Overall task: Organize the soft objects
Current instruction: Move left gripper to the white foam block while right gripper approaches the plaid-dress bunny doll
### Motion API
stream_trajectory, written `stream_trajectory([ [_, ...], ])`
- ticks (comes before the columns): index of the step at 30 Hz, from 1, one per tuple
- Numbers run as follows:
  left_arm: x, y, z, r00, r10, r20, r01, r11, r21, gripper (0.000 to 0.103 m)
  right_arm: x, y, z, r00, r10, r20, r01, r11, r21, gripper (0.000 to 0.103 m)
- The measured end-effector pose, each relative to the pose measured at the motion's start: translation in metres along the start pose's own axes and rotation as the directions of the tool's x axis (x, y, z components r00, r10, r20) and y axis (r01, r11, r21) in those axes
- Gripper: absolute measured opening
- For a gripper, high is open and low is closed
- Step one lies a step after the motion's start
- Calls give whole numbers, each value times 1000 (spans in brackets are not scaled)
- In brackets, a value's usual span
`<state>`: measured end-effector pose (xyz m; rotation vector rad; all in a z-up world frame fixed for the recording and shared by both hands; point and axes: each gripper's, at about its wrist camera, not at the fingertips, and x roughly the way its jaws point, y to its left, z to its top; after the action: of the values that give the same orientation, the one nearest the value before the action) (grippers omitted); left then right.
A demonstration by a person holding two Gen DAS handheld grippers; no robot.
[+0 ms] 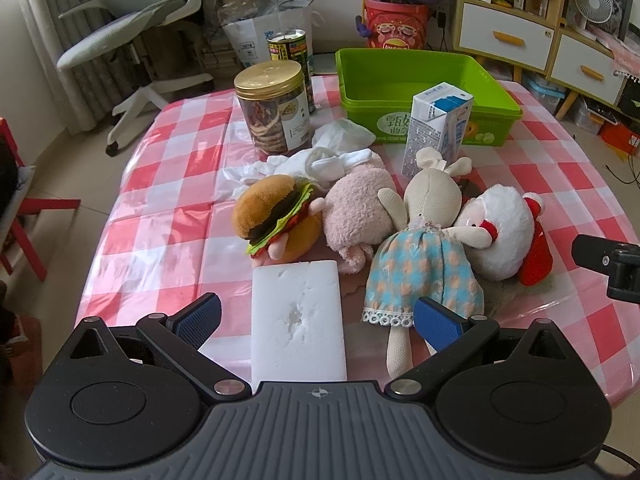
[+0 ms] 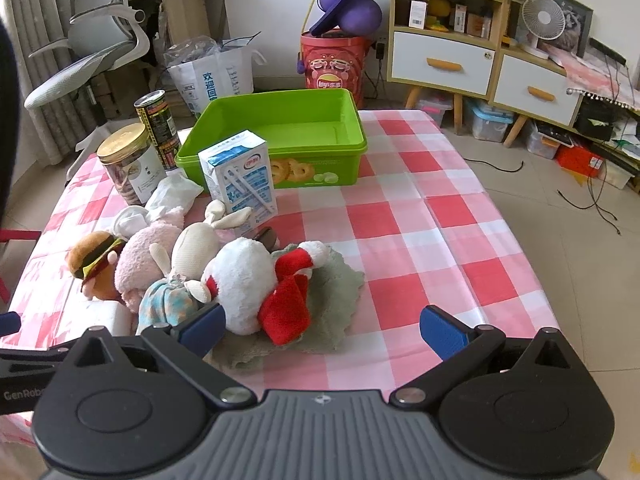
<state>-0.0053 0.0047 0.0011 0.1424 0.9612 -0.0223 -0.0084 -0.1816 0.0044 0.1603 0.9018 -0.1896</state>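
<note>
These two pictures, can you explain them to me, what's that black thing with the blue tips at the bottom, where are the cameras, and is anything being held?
Each picture comes from a camera mounted on a hand-held grabbing tool, looking forward along its two fingers. A person carries one tool per hand; there is no robot arm.

The left view shows the left tongs, open, with a white foam block lying between the fingers, not gripped. The right view shows the right tongs, also open, holding nothing.

On the checked tablecloth lie soft toys: a plush burger, a pink plush, a rabbit doll in a dress and a white and red plush on a green cloth. Behind them stand a milk carton, a jar, a can and an empty green bin.
</note>
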Motion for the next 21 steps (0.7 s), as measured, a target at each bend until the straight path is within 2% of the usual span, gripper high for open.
stream_trajectory([
  [14, -1, 3, -2, 1000, -1, -4, 1, 1000, -6, 98, -1, -1, -1, 1000, -8, 0, 8, 1000, -5, 83],
  [17, -1, 8, -1, 1000, -19, -10, 19, 1000, -10, 98, -1, 1, -1, 1000, -5, -1, 5, 1000, -19, 83],
  [21, 4, 25, -2, 999, -32, -29, 30, 998, -53, 98, 6, 4, -4, 998, 38, -58, -41, 998, -37, 83],
])
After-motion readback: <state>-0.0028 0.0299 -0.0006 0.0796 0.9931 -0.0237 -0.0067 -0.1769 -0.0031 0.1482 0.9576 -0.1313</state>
